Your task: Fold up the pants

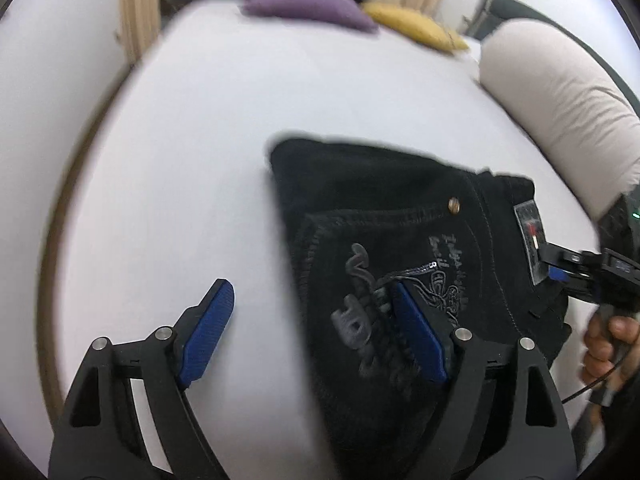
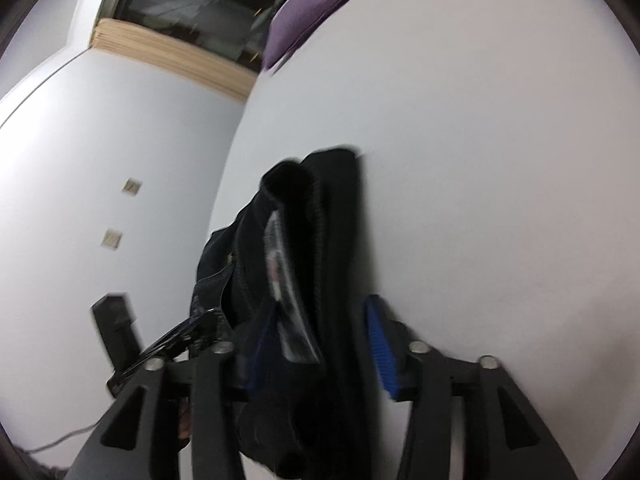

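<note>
Pants (image 1: 400, 240) look folded compact on bed (image 1: 180, 160), prob nearly done; left gripper (image 1: 312, 320) jaws spread at 6 o'clock, right gripper (image 2: 320, 344) jaws spread around waistband.

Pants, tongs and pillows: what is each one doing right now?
Black pants: folded into a bundle on the white bed.
Left tongs: open, gripping nothing.
Right tongs: open, pants lying between the fingers.
Purple pillow: lying at the far end.
Yellow pillow: lying beside it.
</note>
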Tool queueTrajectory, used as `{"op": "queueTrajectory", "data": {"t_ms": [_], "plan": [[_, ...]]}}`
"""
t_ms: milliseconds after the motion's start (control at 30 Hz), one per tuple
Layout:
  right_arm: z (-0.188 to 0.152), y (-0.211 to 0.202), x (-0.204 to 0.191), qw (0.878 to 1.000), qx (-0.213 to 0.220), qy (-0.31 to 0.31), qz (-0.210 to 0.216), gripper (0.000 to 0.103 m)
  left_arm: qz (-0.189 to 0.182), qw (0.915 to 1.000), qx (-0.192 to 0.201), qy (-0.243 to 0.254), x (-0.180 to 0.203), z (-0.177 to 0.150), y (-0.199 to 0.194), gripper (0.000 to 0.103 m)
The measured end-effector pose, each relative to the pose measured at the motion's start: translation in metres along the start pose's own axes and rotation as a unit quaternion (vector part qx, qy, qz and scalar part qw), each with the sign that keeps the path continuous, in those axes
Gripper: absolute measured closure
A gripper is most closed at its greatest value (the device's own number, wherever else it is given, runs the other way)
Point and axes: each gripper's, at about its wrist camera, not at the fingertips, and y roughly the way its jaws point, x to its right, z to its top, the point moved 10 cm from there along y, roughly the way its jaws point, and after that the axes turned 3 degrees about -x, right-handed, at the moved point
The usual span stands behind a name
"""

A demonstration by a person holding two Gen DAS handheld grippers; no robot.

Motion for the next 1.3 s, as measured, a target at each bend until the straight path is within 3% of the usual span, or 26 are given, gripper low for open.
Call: {"op": "queueTrajectory", "data": {"t_ms": [33,67,133,200,267,300,467,500,567,700,833,933,1067,1300], "plan": [[-0.002,-0.016,0.001,0.999,0.021,-0.010,-0.033,0.036,0.019,0.9996,0.020,0.005,-0.002,-0.002,-0.011,0.021],[-0.005,-0.032,-0.004,0.997,0.041,-0.029,-0.057,0.034,0.052,0.9973,0.050,0.016,-0.003,-0.003,-0.032,0.019],[-0.013,-0.064,-0.028,0.990,0.083,-0.077,-0.085,0.031,0.087,0.9905,0.101,0.033,0.002,-0.002,-0.071,0.014],[-0.028,-0.099,-0.065,0.975,0.133,-0.138,-0.114,0.021,0.103,0.9808,0.162,0.034,0.019,-0.008,-0.113,0.000],[-0.043,-0.129,-0.099,0.957,0.179,-0.186,-0.133,0.004,0.131,0.9714,0.197,0.024,0.026,-0.016,-0.157,0.000],[-0.051,-0.147,-0.117,0.944,0.210,-0.208,-0.145,0.000,0.137,0.9688,0.205,0.025,0.031,-0.020,-0.175,0.000],[-0.080,-0.211,-0.176,0.902,0.299,-0.263,-0.167,0.000,0.177,0.9464,0.269,0.027,0.051,-0.042,-0.263,0.000],[-0.086,-0.225,-0.186,0.891,0.318,-0.270,-0.181,0.000,0.178,0.9447,0.273,0.033,0.056,-0.044,-0.277,0.000],[-0.096,-0.241,-0.205,0.882,0.333,-0.279,-0.182,0.000,0.156,0.9487,0.272,0.042,0.059,-0.041,-0.293,0.000],[-0.111,-0.240,-0.230,0.897,0.298,-0.274,-0.179,0.000,0.143,0.9609,0.235,0.028,0.062,-0.051,-0.302,0.000],[-0.133,-0.234,-0.225,0.903,0.268,-0.261,-0.213,0.000,0.121,0.9745,0.189,0.002,0.059,-0.077,-0.291,0.000],[-0.141,-0.220,-0.218,0.915,0.241,-0.245,-0.212,0.000,0.110,0.9814,0.157,-0.016,0.052,-0.097,-0.279,0.000],[-0.148,-0.204,-0.210,0.923,0.217,-0.231,-0.219,0.000,0.103,0.9854,0.132,-0.030,0.047,-0.108,-0.259,0.000],[-0.156,-0.185,-0.211,0.923,0.198,-0.243,-0.222,0.000,0.097,0.9876,0.118,-0.039,0.041,-0.114,-0.234,0.000]]}}
